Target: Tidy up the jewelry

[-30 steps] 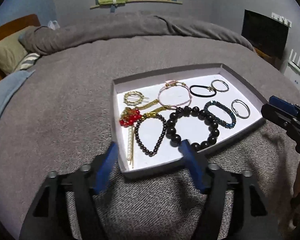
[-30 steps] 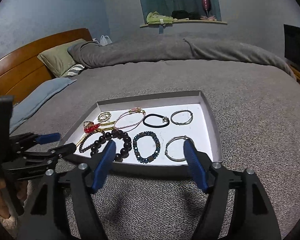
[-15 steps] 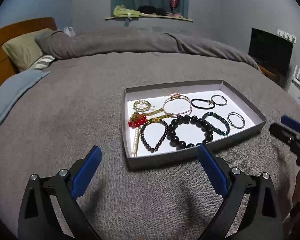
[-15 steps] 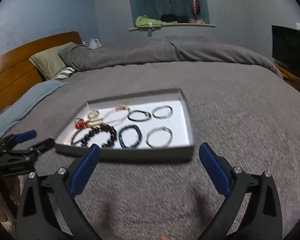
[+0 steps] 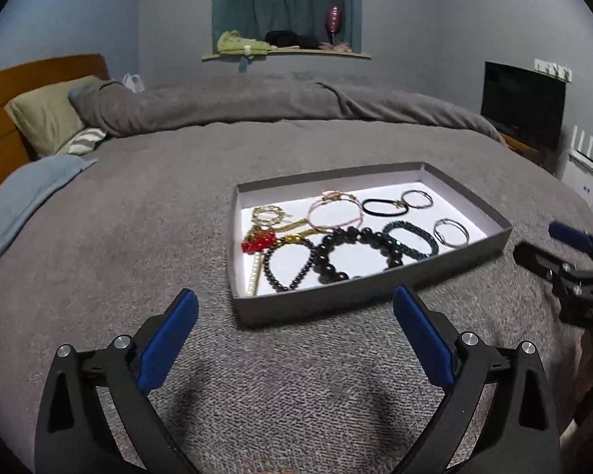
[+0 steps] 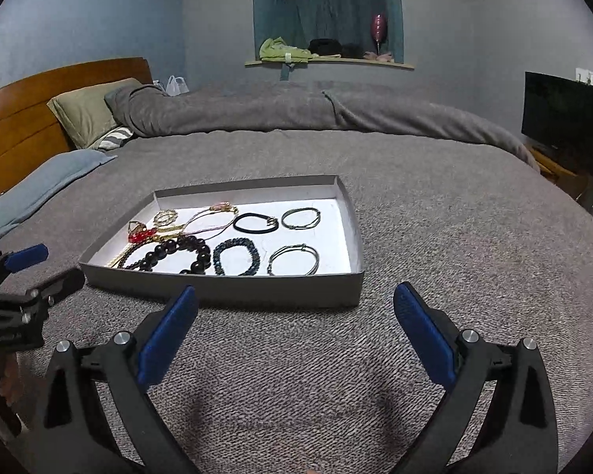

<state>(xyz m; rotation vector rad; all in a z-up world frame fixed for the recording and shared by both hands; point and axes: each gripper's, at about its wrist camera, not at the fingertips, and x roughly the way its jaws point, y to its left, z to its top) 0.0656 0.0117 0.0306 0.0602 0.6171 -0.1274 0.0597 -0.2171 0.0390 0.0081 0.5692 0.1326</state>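
A shallow grey tray (image 5: 336, 308) with a white floor lies on the grey bed cover; it also shows in the right wrist view (image 6: 257, 294). In it lie several pieces: a big black bead bracelet (image 5: 355, 251), a small dark bead bracelet (image 5: 290, 262), a teal bracelet (image 5: 411, 237), a pink cord bracelet (image 5: 336, 211), a black hair tie (image 5: 384, 206), two thin metal bangles (image 5: 450, 232), a red bead cluster (image 5: 259, 240). My left gripper (image 5: 296, 339) is open and empty, just short of the tray's near wall. My right gripper (image 6: 296, 335) is open and empty, near the tray's near wall.
The grey bed cover (image 6: 454, 237) spreads all round the tray. Pillows (image 6: 87, 112) and a wooden headboard (image 6: 19, 118) are at far left. A rolled duvet (image 6: 296, 110) lies at the back. A dark screen (image 6: 565, 122) stands at right.
Both grippers have drawn back from over the tray toward me and opened wider. The jewelry in the tray has not moved.
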